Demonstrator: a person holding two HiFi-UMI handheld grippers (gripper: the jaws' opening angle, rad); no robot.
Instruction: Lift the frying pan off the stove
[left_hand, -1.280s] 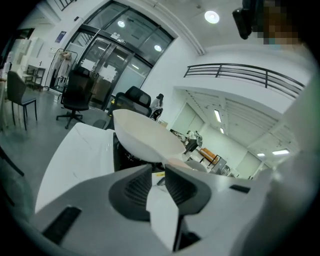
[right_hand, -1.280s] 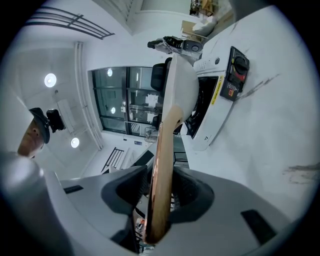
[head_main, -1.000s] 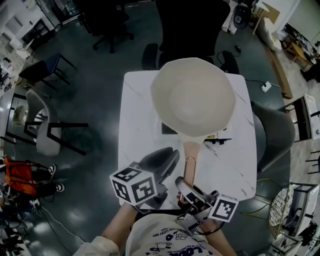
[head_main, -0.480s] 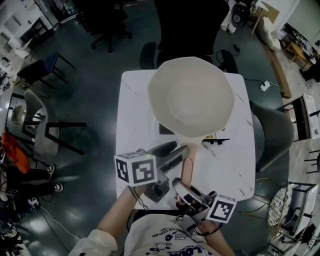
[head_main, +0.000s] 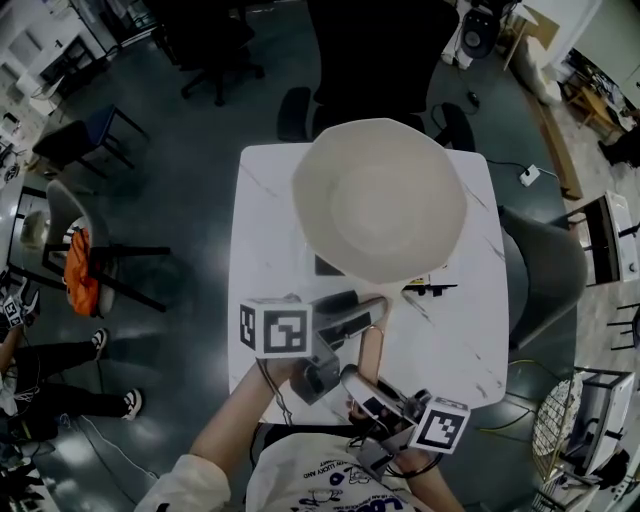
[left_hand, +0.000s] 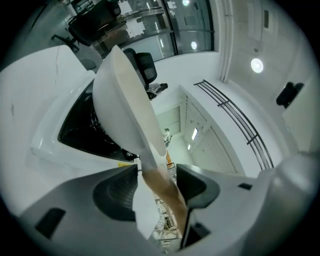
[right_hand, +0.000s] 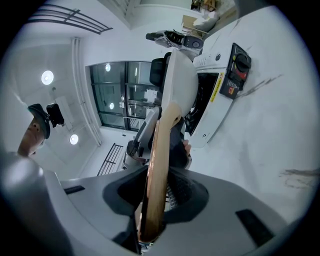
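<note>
A big white frying pan (head_main: 380, 200) hangs in the air above the stove (head_main: 330, 266) on the white table (head_main: 450, 330). Its wooden handle (head_main: 375, 340) runs down toward me. My right gripper (head_main: 358, 385) is shut on the handle's end; in the right gripper view the pads clamp the handle (right_hand: 157, 165) below the pan (right_hand: 180, 75). My left gripper (head_main: 358, 310) has just opened its jaws and stands open astride the handle, higher up. In the left gripper view the handle (left_hand: 162, 185) passes between the spread pads, with a gap on the left side.
The stove (right_hand: 220, 90) has a black top and a front knob (right_hand: 241, 62). A black office chair (head_main: 370, 50) stands behind the table, a grey chair (head_main: 545, 270) to its right, and a chair with an orange bundle (head_main: 80, 270) to the left. A person's legs (head_main: 40, 360) show at far left.
My left gripper has swung right from beside the handle, and its jaws went from shut to open around the handle. The right gripper and pan hardly moved. The orange bundle shifted at left.
</note>
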